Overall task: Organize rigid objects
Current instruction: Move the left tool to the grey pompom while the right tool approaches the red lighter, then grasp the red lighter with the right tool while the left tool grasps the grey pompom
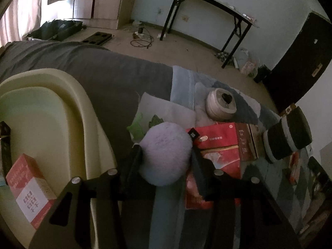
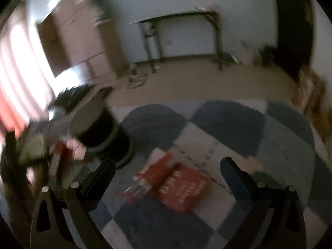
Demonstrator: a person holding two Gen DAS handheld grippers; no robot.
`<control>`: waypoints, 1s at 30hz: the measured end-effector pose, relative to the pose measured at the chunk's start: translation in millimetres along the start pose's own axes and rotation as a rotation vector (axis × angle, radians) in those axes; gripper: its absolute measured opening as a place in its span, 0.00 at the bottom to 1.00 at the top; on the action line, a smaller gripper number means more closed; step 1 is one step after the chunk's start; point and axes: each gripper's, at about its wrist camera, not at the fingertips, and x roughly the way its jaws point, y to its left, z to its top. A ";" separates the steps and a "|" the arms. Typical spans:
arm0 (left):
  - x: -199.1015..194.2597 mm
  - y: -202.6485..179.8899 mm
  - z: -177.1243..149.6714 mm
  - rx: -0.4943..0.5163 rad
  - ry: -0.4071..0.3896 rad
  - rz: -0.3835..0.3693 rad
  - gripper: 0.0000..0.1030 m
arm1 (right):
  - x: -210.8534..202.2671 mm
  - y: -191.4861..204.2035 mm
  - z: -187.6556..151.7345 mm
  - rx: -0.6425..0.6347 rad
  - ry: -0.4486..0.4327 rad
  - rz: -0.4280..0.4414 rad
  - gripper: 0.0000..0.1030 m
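Left claw point(image 1: 166, 155): I hold the fluffy ball point(image 1: 166, 153) tight over the bed | Tub point(image 1: 68, 95) sits left | Right claw point(image 2: 168, 166): wide, nothing in it, above red box point(image 2: 174, 184) | I go slow, drop ball inside tub.

A fluffy pale purple ball point(image 1: 166, 153) sits in the middle of the bed, right on top of a flat red box point(image 1: 217, 145). Behind them lies a round white tin point(image 1: 221, 104) with a dark heart on its lid. Near the bed's right edge a black and white drum-shaped thing point(image 1: 287, 137) lies tipped on its side. A red and white box point(image 1: 29, 188) leans inside the pale green tub point(image 1: 68, 95) at the left. Another flat red box point(image 2: 172, 183) lies alone on the checked blanket, too blurry to read.
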 end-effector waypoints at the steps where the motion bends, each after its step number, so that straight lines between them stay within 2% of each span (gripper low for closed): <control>1: -0.1 0.1 0.2 -0.005 -0.001 -0.001 0.48 | 2.6 3.6 -1.7 -0.030 0.005 -0.007 1.00; 8: -0.3 -11.7 -1.2 0.029 -0.011 0.049 0.48 | 12.2 18.5 -21.4 -0.245 0.003 -0.031 1.00; 13: -0.4 -8.2 -0.5 0.020 -0.011 0.039 0.46 | 16.7 19.1 -25.0 -0.254 -0.012 0.020 1.00; 20: -11.2 -10.2 0.2 0.024 -0.037 0.038 0.40 | 33.4 20.4 -27.2 -0.265 0.002 0.001 1.00; 22: -18.0 -10.3 1.6 0.022 -0.050 0.027 0.36 | 36.5 23.0 -27.5 -0.268 0.002 0.014 1.00; 27: -20.1 -19.2 2.1 0.053 -0.048 0.008 0.35 | 41.7 30.2 -29.8 -0.302 -0.004 0.013 1.00; 30: -11.9 -20.2 1.5 0.055 -0.032 0.032 0.35 | 43.9 28.9 -30.4 -0.297 -0.008 0.013 1.00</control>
